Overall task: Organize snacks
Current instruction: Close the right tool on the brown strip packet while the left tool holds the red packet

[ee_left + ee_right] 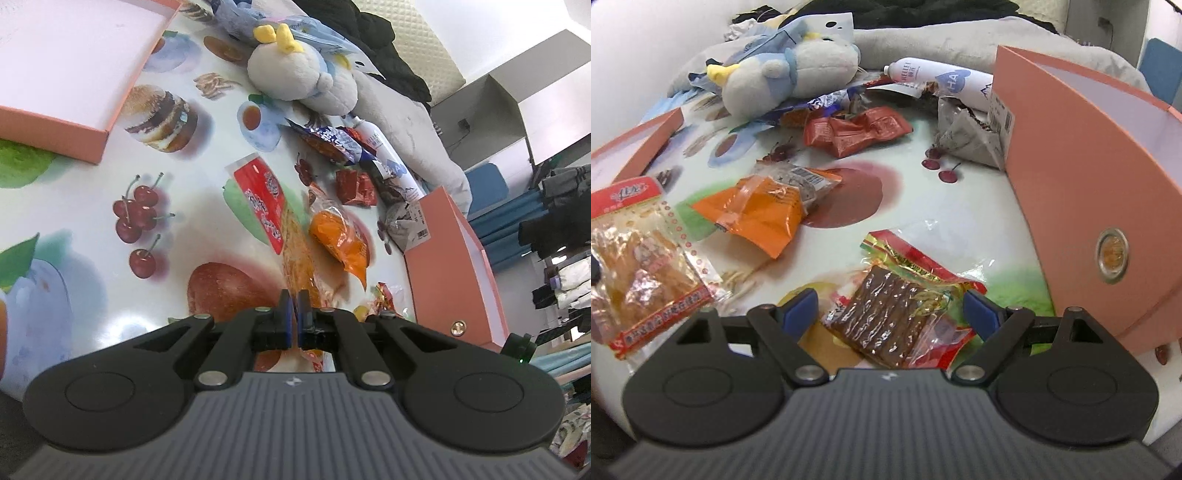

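Left wrist view has the left gripper (294,301) with jaws clenched on the clear packet of yellow strips (297,247), probably lifted off the desk (92,229) for boxing, while the right gripper (890,306), jaws released, straddles the brown jerky packet (890,314) beside the seemingly snackless orange box (1082,192).

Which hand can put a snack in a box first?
Probably the left. The left tool is already shut on the clear snack pack. The right tool is open, with the brown snack lying between its fingers, not gripped yet, though the box is beside it.
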Demonstrator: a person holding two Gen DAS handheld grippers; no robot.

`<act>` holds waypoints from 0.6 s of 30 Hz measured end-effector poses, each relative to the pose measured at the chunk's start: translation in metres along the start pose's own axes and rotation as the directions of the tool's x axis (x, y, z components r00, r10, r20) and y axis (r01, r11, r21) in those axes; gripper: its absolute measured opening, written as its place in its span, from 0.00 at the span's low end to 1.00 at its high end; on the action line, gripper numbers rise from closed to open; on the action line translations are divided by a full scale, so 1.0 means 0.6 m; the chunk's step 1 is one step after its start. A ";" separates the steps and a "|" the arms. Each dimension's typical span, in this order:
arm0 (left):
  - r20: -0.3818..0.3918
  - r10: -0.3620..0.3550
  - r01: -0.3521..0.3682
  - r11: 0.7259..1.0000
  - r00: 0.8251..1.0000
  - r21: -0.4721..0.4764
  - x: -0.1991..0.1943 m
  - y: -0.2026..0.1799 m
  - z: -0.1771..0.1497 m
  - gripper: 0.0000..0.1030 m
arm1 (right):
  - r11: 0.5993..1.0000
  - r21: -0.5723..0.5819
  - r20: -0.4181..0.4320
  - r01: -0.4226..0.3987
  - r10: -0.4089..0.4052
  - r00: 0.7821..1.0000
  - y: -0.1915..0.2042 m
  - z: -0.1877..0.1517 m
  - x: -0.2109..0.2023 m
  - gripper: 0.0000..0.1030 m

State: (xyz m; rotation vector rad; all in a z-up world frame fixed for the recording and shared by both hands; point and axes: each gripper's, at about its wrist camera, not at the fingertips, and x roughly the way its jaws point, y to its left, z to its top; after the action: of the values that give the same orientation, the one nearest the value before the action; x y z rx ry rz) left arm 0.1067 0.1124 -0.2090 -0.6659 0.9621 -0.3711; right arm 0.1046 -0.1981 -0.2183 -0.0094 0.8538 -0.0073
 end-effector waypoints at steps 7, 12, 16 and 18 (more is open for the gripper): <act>-0.035 -0.040 0.039 0.999 0.999 -0.015 0.014 -0.005 -0.008 0.03 | 0.999 -0.023 -0.009 -0.028 0.028 1.000 0.003 0.004 -0.015 0.55; -0.066 -0.061 0.058 0.997 0.996 -0.047 0.018 -0.011 -0.013 0.03 | 0.999 -0.022 -0.003 -0.030 0.030 1.000 0.005 -0.001 -0.031 0.52; -0.094 -0.081 0.079 0.996 0.992 -0.033 0.018 -0.029 -0.027 0.03 | 0.998 0.039 -0.007 -0.039 0.039 0.999 -0.004 -0.007 -0.049 0.51; -0.112 -0.099 0.096 0.995 0.989 -0.029 0.020 -0.040 -0.035 0.03 | 0.998 0.058 0.004 -0.036 0.036 0.999 -0.008 -0.009 -0.063 0.51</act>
State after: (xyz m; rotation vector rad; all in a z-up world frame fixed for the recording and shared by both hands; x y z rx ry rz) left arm 0.0952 0.0806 -0.2088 -0.7211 1.0453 -0.4885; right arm 0.0757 -0.2026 -0.1935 0.0600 0.8506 0.0017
